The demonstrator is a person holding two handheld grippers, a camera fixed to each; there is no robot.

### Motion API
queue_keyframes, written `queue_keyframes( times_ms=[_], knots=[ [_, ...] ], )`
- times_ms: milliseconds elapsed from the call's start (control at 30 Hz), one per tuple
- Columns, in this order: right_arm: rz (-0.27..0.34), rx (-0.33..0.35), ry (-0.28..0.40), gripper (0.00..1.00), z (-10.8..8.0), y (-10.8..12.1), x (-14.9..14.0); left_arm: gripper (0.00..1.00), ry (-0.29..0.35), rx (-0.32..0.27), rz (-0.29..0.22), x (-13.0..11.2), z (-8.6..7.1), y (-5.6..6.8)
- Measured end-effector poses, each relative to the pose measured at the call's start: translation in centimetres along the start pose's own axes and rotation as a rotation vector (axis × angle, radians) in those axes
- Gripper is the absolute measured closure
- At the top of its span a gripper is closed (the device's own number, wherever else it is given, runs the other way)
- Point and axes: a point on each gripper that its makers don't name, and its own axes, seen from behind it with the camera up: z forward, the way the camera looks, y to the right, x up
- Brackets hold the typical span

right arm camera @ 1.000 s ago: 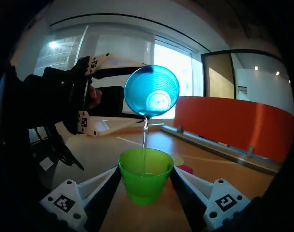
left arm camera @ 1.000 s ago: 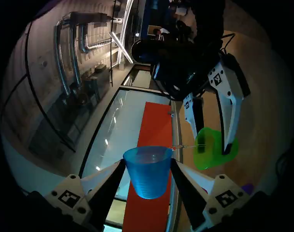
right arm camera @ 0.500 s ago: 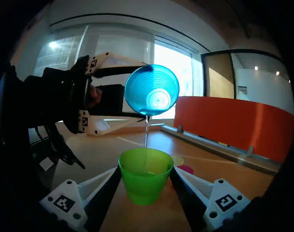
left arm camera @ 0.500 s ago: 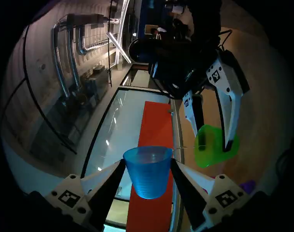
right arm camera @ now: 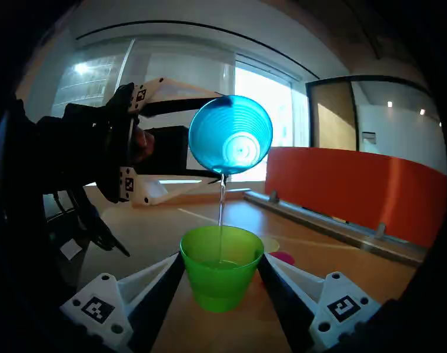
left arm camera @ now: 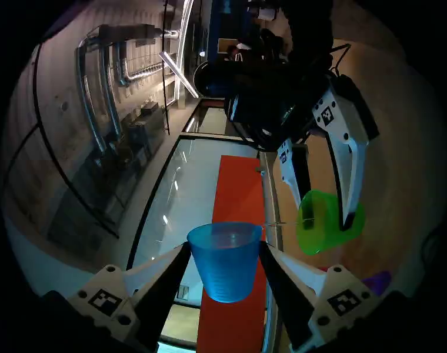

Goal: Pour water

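In the left gripper view, the left gripper (left arm camera: 225,252) clamps a blue translucent plastic cup (left arm camera: 225,265) between both fingers, one pressing on each side of its wall. A thin stream of water (left arm camera: 280,223) leaves the cup's rim and runs to a green translucent plastic cup (left arm camera: 330,220), which the right gripper (left arm camera: 324,219) pinches between its white fingers. Behind the blue cup runs a long orange panel (left arm camera: 236,194) beside a glass pane (left arm camera: 182,194). Bent metal pipes (left arm camera: 100,88) line the wall further off. The wooden table (left arm camera: 394,176) spreads open past the green cup, with a small purple object (left arm camera: 379,281) at its edge.

In the right gripper view, the right gripper's fingers press on both sides of the green cup, which stands upright with a little water in its bottom. The blue cup hangs directly above it, tipped so that its base faces the camera, and the stream drops straight into the green cup's mouth; the two cups do not touch. A hand (right arm camera: 139,144) grips the left gripper's body. Just behind the green cup lie a small pink object (right arm camera: 282,257) and a yellow one (right arm camera: 271,242). Black cables (right arm camera: 97,232) trail over the table, which lies bare between them and the cup.
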Motion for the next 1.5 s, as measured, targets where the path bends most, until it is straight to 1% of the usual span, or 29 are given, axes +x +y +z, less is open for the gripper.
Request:
queue_keyframes(
  times_ms=[100,400,700,1000,1200,1500],
  knots=[
    [-0.001,-0.001,0.0,0.1,-0.03,-0.01,0.0,0.16,0.0,0.001,0.0,0.06,-0.09,0.0],
    [-0.002,-0.002,0.0,0.1,-0.12,-0.07,-0.01,0.15,0.003,-0.001,0.021,0.26,0.01,0.09],
    [-0.005,-0.004,0.001,0.1,-0.18,0.06,0.11,0.15,0.002,0.002,0.031,0.42,0.05,-0.1],
    [-0.007,-0.005,0.0,0.1,-0.27,0.11,0.18,0.16,0.006,0.001,0.053,0.7,-0.1,0.16],
    [-0.008,-0.006,0.001,0.1,-0.34,0.16,0.23,0.16,0.009,0.002,0.058,0.88,-0.14,0.14],
    [-0.009,-0.006,0.002,0.1,-0.37,0.19,0.35,0.16,0.011,0.002,0.072,0.79,0.14,-0.03]
  ],
)
